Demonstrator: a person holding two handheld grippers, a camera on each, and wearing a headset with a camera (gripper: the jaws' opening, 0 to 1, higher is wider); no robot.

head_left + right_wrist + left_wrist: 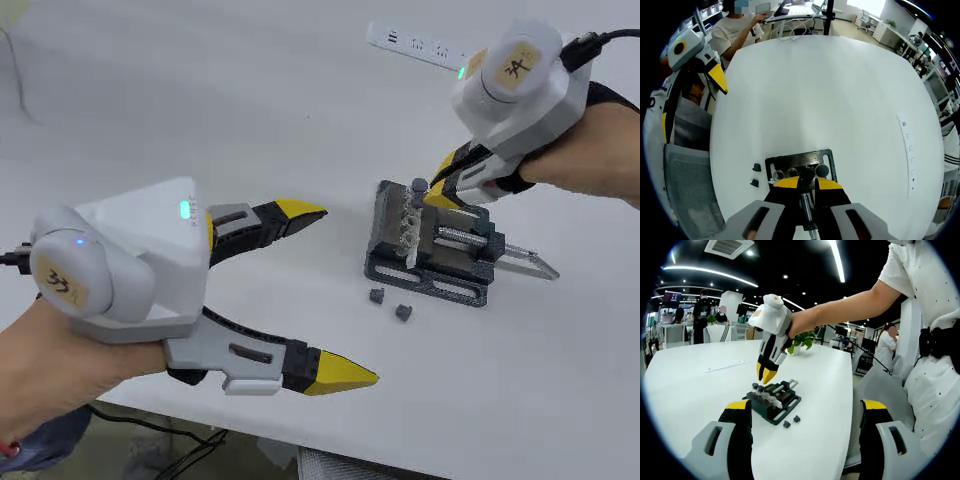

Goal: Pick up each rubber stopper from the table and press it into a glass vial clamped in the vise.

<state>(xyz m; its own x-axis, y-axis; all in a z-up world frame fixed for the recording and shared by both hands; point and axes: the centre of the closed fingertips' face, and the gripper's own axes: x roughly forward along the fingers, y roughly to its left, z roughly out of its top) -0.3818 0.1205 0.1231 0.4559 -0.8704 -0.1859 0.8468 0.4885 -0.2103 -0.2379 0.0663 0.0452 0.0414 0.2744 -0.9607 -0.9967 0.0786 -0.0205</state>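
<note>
A small black vise (440, 270) stands on the white table and clamps a row of clear glass vials (410, 228). My right gripper (437, 192) hangs over the row's far end, its yellow tips closed on a dark rubber stopper (806, 175) at a vial mouth. Beside it another stopper (821, 171) sits in a vial, and two vials (783, 174) stand uncapped. Two loose stoppers (377, 296) (403, 312) lie on the table just in front of the vise. My left gripper (345, 295) is wide open and holds nothing, left of the vise.
A white power strip (415, 45) lies on the table beyond the vise. The vise's screw handle (520, 257) sticks out to the right. People and office furniture stand past the table's far edge in the left gripper view.
</note>
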